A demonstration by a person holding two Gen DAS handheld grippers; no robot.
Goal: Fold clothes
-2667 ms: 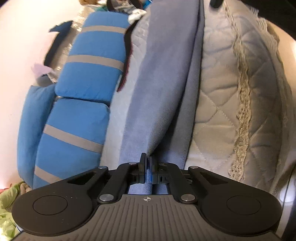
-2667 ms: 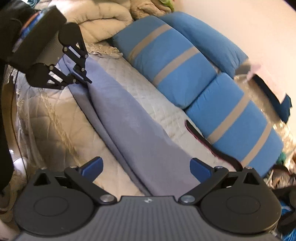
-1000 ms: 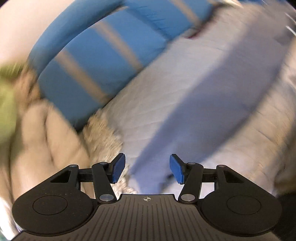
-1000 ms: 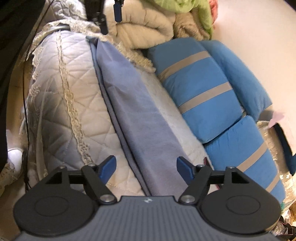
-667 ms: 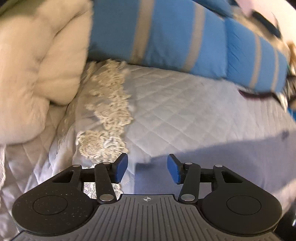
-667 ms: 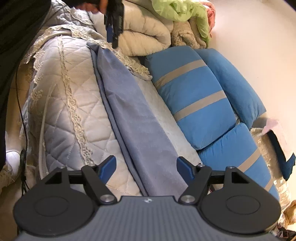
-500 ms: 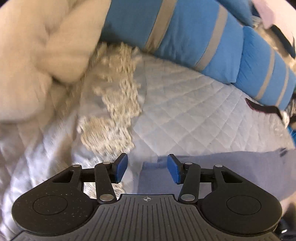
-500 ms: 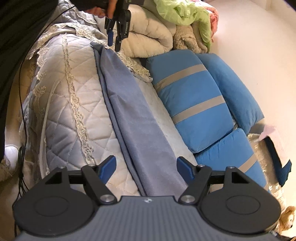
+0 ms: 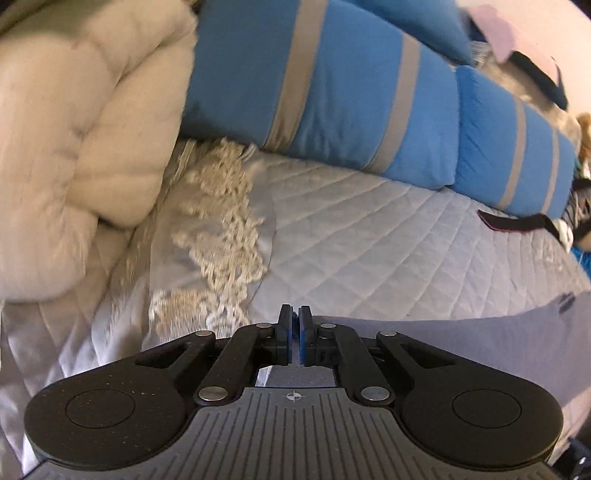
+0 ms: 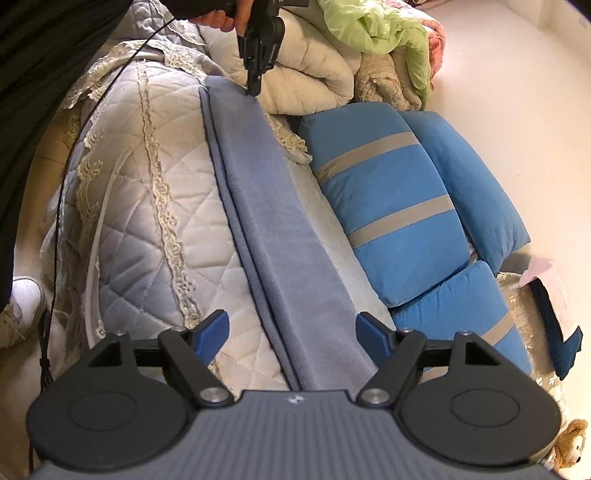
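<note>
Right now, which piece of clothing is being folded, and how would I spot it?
Find the pale quilted bedspread with cream lace trim, in front of the blue cushions with grey stripes. Along its middle lies a long, narrow, grey-blue garment. Unlike the quilting around it, it is smooth and plain, with dark edge lines.

A quilted sofa cover (image 10: pixel 147 221) with lace trim (image 9: pixel 218 236) lies under two blue cushions (image 10: pixel 388 206) striped in grey. A cream duvet (image 9: pixel 74 140) is heaped at one end, a green blanket (image 10: pixel 373 33) on top. A teddy bear (image 10: pixel 567 443) sits on the floor.
</note>
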